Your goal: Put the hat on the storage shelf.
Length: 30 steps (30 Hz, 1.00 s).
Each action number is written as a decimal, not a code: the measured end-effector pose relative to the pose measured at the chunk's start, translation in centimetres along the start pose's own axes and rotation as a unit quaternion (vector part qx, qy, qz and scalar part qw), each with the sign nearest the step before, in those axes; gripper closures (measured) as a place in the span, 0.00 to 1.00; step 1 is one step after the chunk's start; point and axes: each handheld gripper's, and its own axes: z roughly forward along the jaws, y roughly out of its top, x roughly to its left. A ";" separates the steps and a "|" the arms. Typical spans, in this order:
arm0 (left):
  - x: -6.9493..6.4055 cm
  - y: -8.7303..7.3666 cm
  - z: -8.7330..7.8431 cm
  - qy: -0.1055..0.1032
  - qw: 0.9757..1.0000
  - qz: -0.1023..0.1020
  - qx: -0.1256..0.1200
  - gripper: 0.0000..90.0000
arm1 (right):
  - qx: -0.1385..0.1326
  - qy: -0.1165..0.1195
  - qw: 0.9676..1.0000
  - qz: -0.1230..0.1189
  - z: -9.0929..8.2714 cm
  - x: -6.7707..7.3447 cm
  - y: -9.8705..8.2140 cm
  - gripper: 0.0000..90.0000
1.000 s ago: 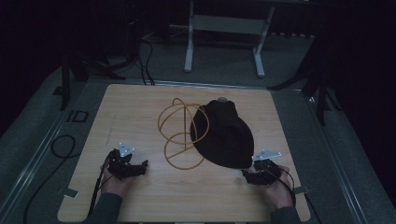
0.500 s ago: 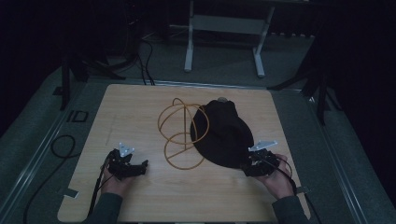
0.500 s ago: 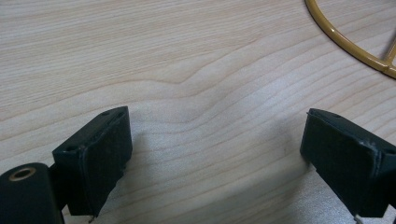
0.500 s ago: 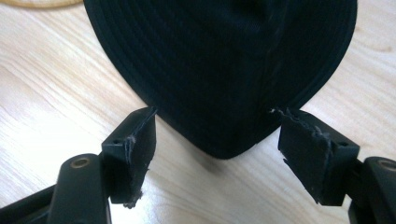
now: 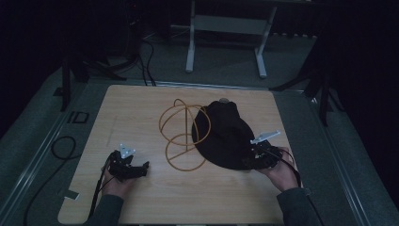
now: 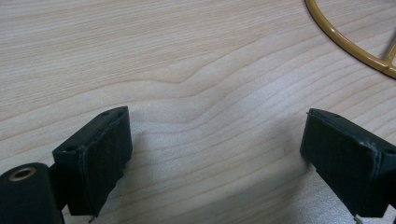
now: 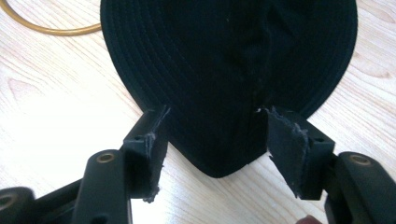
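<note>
Jaws, right: my right gripper (image 7: 215,154) stands part open and has just been closing; the near tip of the black hat's brim (image 7: 219,161) sits between the pads, but neither pad presses it, so I hold nothing there yet.
Jaws, left: my left gripper (image 6: 224,163) is spread wide over bare counter (image 6: 187,70), with nothing between the pads.
Step in hand: I judge this as the approach to a grip on the hat, my right hand (image 5: 277,172) lined up on the brim edge that points toward me.
Next move: I would ease the jaws a little further onto the brim and close until both pads bite the cloth; the brim lies flat on the counter, so the lower edge has to slip under it, or the pads will only push it away.
Hat: the black hat (image 5: 223,136) lies right of the counter's middle, its near edge at my right gripper (image 5: 256,157).
Wire frame: a yellow wire frame (image 5: 181,136) of hoops lies just left of the hat, partly under its edge as far as I can tell; one curved bar (image 6: 345,42) shows beyond my left jaws, well clear of them.
Left hand: my left gripper (image 5: 134,168) rests at the counter's near left, apart from the hat.
</note>
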 end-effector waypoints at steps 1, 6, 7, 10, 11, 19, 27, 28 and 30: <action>0.0 0.0 0.0 0.000 1.000 -0.001 0.000 0.11 | 0.005 0.003 1.000 -0.002 0.1 0.1 0.5 0.48; 0.0 0.0 0.0 0.000 1.000 -0.002 -0.001 0.10 | 0.021 0.004 1.000 -0.012 0.3 0.2 1.7 0.50; 0.0 0.0 0.0 0.000 1.000 -0.002 -0.001 0.11 | 0.021 0.004 1.000 -0.012 0.3 0.2 1.7 0.50; 0.0 0.0 0.0 0.000 1.000 -0.001 0.000 0.10 | 0.032 0.011 0.999 -0.013 0.4 0.1 2.4 0.58; 0.0 0.0 0.0 0.000 1.000 -0.001 0.000 0.11 | 0.034 0.012 0.999 -0.013 0.4 0.0 2.6 0.60; 0.0 0.0 0.0 0.000 1.000 -0.001 -0.001 0.11 | 0.045 0.016 0.999 -0.011 0.2 -0.3 3.8 0.57; 0.0 0.0 0.0 0.000 1.000 -0.002 -0.001 0.10 | 0.060 0.006 0.998 -0.020 0.4 -0.2 5.5 0.44; 0.0 0.0 0.0 0.000 1.000 -0.002 -0.001 0.11 | 0.062 0.004 0.998 -0.018 0.4 -0.2 5.7 0.43; 0.0 0.0 0.0 0.000 1.000 -0.002 -0.001 0.10 | 0.063 0.003 0.998 -0.015 0.4 -0.2 6.0 0.42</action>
